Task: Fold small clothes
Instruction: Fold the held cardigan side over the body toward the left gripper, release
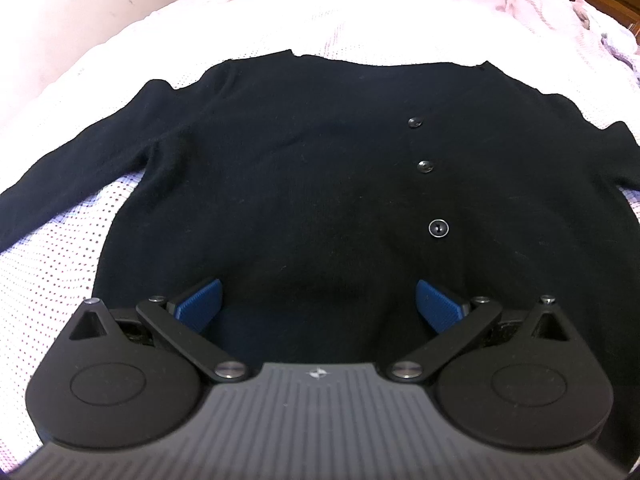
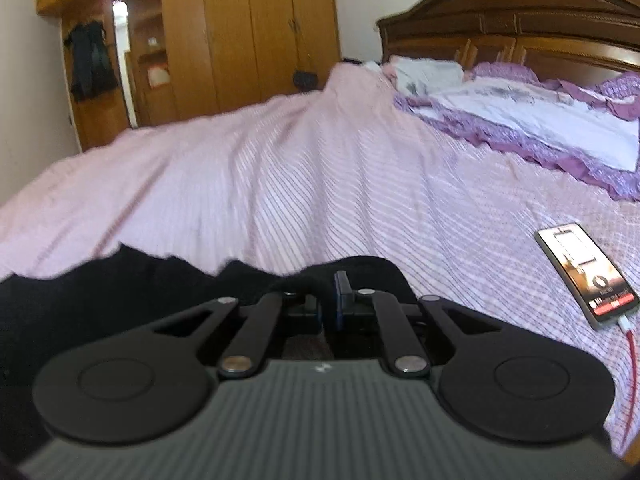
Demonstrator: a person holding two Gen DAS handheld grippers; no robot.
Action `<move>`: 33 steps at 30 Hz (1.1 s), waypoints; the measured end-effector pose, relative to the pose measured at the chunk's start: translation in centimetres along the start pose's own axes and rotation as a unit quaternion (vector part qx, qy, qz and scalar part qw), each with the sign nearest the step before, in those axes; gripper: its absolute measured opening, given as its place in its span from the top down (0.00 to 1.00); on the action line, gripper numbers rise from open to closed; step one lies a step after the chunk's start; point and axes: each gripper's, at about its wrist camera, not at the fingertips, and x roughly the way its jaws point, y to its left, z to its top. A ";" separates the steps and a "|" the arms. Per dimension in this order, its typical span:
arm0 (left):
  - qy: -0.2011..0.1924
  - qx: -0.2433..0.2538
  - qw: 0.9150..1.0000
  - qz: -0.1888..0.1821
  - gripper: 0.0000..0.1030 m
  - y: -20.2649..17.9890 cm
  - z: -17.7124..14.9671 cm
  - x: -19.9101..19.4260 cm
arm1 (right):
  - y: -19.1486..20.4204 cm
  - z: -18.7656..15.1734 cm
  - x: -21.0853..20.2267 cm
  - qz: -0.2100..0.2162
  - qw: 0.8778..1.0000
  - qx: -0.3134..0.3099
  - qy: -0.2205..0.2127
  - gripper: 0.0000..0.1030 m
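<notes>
Two grippers work a black knitted button-front cardigan (image 1: 312,168) lying flat on the pink striped bedspread (image 2: 320,184): the left gripper (image 1: 318,300) hovers spread above its hem, the right gripper (image 2: 334,300) pinches an edge, whose thin bite could slip.

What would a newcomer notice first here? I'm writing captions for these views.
A black cardigan lies spread flat, buttons up, on the pink bedspread, with the open left tool over its near edge. The right tool is shut on black fabric, and a lit phone lies to its right.
</notes>
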 end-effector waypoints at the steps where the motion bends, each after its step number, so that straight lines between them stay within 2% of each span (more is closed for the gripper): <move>1: 0.000 0.000 1.000 -0.003 0.00 0.1 0.0 -0.1 | 0.4 0.3 -0.2 0.007 1.000 -0.001 -0.005 0.91; 12: -0.008 -0.001 1.000 -0.020 0.00 0.9 0.2 -1.2 | 5.7 3.3 -1.5 0.081 0.996 -0.011 -0.045 0.91; 22: -0.010 -0.021 0.999 -0.022 0.00 2.7 0.2 -1.2 | 14.4 3.6 -1.5 0.165 0.983 -0.068 -0.048 0.91; 29: -0.011 -0.028 0.999 -0.022 0.00 3.6 0.1 -1.1 | 19.4 0.9 1.6 0.201 0.976 -0.086 0.012 0.91; 33: -0.010 -0.031 0.999 -0.022 0.00 4.0 0.0 -1.1 | 20.8 -1.8 3.7 0.217 0.971 -0.070 0.071 0.89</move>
